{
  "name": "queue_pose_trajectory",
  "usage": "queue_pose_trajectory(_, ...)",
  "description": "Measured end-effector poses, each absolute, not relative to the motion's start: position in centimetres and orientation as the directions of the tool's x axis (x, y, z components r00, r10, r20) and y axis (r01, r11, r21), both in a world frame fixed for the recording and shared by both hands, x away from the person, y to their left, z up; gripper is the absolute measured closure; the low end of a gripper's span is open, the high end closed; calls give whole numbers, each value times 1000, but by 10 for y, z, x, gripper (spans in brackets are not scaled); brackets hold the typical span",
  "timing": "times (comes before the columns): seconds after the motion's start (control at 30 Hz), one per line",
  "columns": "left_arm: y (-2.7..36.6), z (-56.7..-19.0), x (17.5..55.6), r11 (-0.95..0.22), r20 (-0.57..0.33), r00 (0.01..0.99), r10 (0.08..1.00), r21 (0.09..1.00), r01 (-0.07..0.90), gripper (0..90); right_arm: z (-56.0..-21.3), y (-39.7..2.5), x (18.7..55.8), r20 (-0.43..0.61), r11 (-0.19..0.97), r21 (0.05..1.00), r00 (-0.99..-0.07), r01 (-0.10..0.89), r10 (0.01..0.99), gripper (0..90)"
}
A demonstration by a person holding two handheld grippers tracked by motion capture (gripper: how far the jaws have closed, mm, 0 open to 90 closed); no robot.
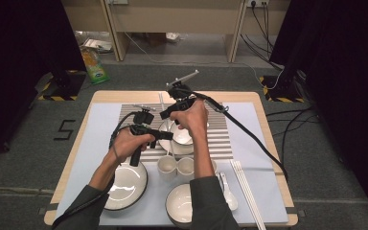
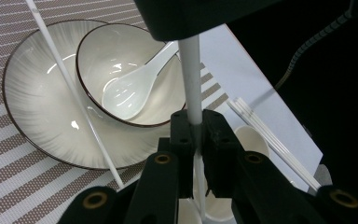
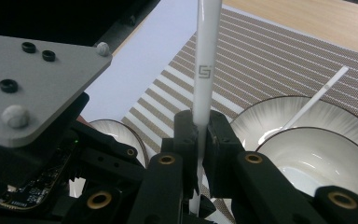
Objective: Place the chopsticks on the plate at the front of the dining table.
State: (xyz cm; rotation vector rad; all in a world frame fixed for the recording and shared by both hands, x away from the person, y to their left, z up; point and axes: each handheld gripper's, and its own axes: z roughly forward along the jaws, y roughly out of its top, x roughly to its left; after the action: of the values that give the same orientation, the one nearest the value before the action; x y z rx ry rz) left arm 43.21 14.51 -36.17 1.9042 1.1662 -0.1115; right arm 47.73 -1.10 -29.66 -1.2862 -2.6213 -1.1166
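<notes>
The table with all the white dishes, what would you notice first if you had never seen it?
Probably the two black tools above the striped mat: the left gripper and the right gripper each pinch a thin white chopstick. Just beside them, on the mat, a white spoon lies in a small bowl that sits on a big dark-rimmed plate, with another chopstick resting across the plate.

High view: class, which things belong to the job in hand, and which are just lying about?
In the job: left gripper and right gripper, jaws shut on the white chopstick; second chopstick, lying across the plate.
Lying about: cups, spare chopsticks, loose spoon, near bowl, green packet on the floor.
</notes>
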Motion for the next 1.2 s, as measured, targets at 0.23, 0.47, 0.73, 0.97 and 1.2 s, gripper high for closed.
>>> queue_pose_trajectory(0.23, 145, -365, 432, -176, -485, 565, 668, 634, 753, 821, -298, -11, 479, 319, 407, 584, -659, 703, 681, 843)
queue_pose_trajectory(0.47, 141, -369, 431, -198, -463, 578, 672, 640, 742, 814, -302, -13, 480, 335, 396, 582, -653, 710, 679, 843)
queue_pose_trajectory(0.73, 136, -374, 432, -227, -444, 594, 671, 640, 734, 782, -306, -16, 480, 346, 392, 585, -656, 710, 671, 843)
queue_pose_trajectory(0.97, 137, -375, 433, -217, -474, 586, 658, 626, 749, 826, -305, -19, 479, 347, 384, 591, -653, 710, 673, 840)
queue_pose_trajectory(1.2, 134, -372, 432, -205, -506, 576, 642, 610, 765, 851, -302, -23, 478, 367, 365, 597, -648, 714, 667, 720)
